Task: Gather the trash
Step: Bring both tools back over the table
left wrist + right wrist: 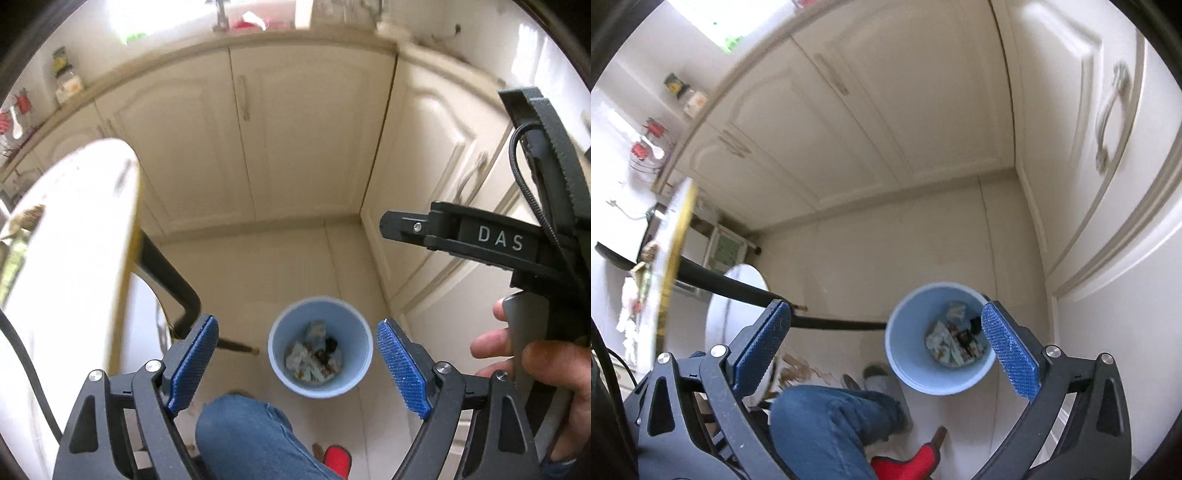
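A light blue bin stands on the pale floor below both grippers, with crumpled paper and wrappers in its bottom. It also shows in the right wrist view. My left gripper is open and empty, high above the bin. My right gripper is open and empty, also above the bin; its body shows at the right of the left wrist view. More scraps lie on the white table at the far left.
A white round table with a yellow rim on black legs is at the left. Cream cabinets close the corner behind the bin. The person's jeans knee and a red shoe are below.
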Tool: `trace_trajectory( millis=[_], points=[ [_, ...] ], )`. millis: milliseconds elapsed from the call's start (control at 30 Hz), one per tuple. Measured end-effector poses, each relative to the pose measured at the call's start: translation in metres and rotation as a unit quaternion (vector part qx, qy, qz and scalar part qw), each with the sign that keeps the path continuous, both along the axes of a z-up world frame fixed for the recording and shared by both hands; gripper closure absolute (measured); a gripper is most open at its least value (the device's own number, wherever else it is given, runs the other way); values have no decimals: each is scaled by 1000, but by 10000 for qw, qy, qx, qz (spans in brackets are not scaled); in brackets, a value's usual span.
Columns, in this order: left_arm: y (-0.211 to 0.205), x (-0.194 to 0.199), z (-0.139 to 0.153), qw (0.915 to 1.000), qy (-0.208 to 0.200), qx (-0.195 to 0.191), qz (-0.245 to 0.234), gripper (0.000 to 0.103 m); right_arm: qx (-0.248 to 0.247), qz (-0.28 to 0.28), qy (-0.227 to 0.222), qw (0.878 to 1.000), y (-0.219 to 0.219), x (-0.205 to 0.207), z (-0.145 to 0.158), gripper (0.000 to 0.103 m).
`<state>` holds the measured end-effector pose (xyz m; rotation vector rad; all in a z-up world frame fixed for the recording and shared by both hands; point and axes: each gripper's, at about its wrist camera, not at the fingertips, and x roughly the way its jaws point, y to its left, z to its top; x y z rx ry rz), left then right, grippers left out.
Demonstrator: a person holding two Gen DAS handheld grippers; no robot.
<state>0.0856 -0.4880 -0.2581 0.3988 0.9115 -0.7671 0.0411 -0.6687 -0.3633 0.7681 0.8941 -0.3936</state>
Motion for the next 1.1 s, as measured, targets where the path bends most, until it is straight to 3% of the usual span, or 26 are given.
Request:
trace_trajectory(
  millis=[233, 567, 700, 900, 1100],
  points=[
    [61, -22, 59, 9925, -798, -768, 516, 10, -628, 196, -643, 9958, 40, 9, 89, 0],
    [200, -27, 92, 9642, -1348, -1147, 1975, 8, -1416, 1227, -1419, 9720, 154, 66, 187, 0],
    [255, -33, 101, 9461, -1460, -1227, 2619, 1, -1641, 1674, -1609, 9587, 207, 92, 206, 0],
    [314, -54, 114, 9168, -1527, -1267, 3466, 1, -1788, 2297, -1783, 9399, 275, 124, 217, 0],
    [353, -69, 131, 8984, -1614, -1324, 3863, 1, -1968, 2733, -1812, 9240, 323, 144, 217, 0]
  ],
)
